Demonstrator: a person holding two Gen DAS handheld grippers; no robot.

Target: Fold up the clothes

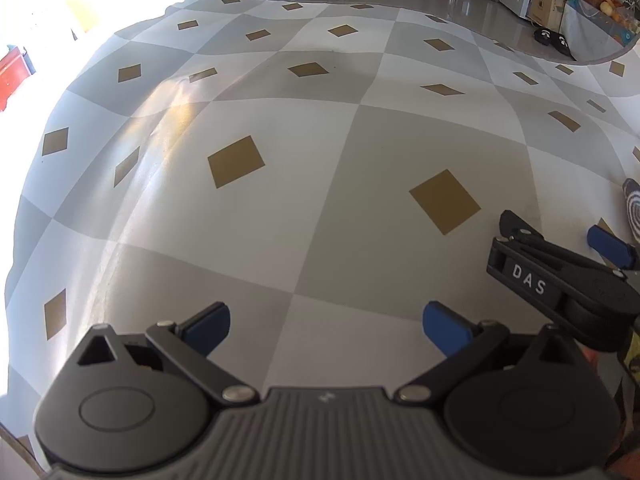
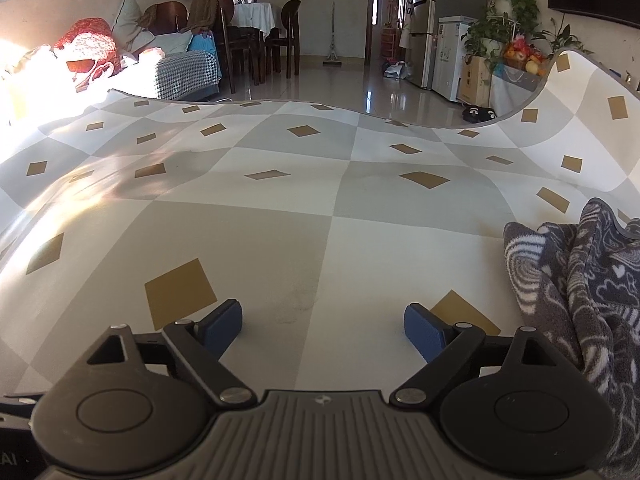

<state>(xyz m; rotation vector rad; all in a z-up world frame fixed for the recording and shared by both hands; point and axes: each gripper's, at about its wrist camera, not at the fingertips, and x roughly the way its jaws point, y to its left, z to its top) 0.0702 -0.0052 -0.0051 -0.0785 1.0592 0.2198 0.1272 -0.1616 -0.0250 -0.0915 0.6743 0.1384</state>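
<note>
Clothes here are one dark patterned fleece garment (image 2: 580,300) bunched at the right edge of the checked tablecloth (image 2: 320,208), beside your right gripper (image 2: 322,326) and far from your left gripper (image 1: 325,328), both spread wide and holding nothing, so a careless grab could pinch the cloth underneath too.

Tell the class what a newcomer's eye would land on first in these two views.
The checked cloth with gold diamonds fills both views. A dark patterned garment lies bunched at its right edge, beside the right hand-held gripper. Both that and the left hand-held gripper are open and empty.
</note>
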